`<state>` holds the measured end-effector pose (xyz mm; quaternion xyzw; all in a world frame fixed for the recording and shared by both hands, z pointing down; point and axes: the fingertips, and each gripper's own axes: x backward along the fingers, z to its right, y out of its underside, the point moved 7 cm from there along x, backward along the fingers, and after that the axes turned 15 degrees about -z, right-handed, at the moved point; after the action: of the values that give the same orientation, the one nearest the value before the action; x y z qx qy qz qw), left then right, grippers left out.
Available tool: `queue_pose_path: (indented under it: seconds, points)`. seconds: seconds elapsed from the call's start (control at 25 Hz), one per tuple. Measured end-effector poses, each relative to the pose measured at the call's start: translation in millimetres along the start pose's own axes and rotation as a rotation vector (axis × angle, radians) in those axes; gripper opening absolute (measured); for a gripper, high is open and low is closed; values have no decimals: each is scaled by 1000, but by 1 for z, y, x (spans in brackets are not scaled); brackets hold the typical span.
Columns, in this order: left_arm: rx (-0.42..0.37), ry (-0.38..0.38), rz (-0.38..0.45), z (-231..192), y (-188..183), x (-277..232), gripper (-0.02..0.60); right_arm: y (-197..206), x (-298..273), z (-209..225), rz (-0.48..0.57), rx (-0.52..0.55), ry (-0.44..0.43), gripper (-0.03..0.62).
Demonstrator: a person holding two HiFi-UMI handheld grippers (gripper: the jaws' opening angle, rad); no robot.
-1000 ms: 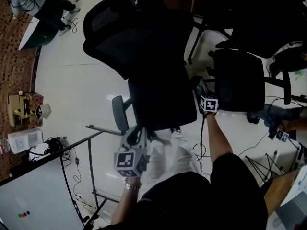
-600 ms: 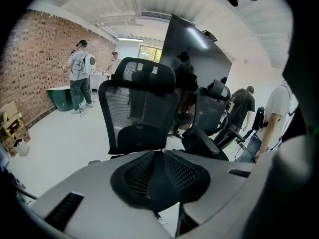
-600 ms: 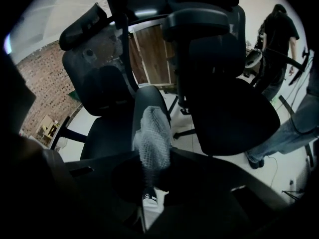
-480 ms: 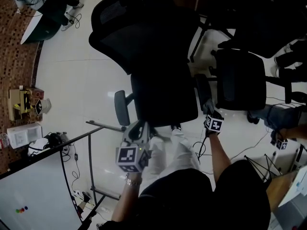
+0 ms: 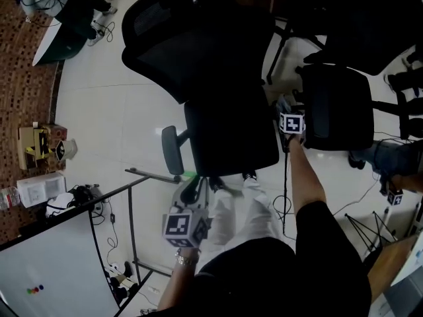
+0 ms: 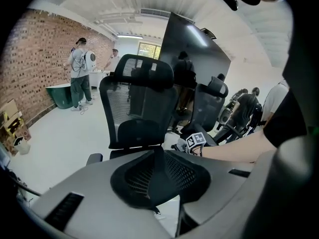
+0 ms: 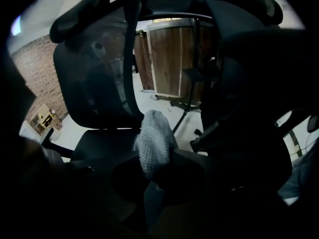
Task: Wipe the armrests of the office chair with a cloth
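Cloth [image 7: 154, 141] is clamped in the right gripper [image 5: 285, 107] at the right side of the office chair [image 5: 228, 134]; left gripper [image 6: 157, 176], jaws together on nothing, hangs back. Best to press flat and stroke lengthwise, then cross to the left armrest [image 5: 171, 149]

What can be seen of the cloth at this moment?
The cloth is light grey with a knitted, waffle-like weave, bunched into an upright wad. The right gripper is shut on its lower end; the upper end stands free in front of the black office chair. Whether it touches an armrest cannot be told.
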<state>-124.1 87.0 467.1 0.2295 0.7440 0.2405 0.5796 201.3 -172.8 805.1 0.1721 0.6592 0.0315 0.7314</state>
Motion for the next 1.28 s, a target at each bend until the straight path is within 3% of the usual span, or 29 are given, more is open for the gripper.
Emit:
queue_pose_path:
  seconds: [0.36,0.68,0.8,0.88,1.04,1.28]
  points:
    - [28,-15,0,-8,4,2,64,68,13,32,9,-69,28,29]
    - [23,2,2,-2,-2,7,64,173,39,43,-46,-235,74,28]
    - [21,6,7,-3,-4,8,64,211,41,31,-144,-248,70,28]
    - [22,5,13,-4,-4,9,64,224,42,3,-192,-182,20,28]
    - [21,8,30,-1,-10,7,64,208,75,-60,-123,-48,-104,28]
    - [-19,32,94,0,-41,19,64,114,180,-144,123,46,-271,28]
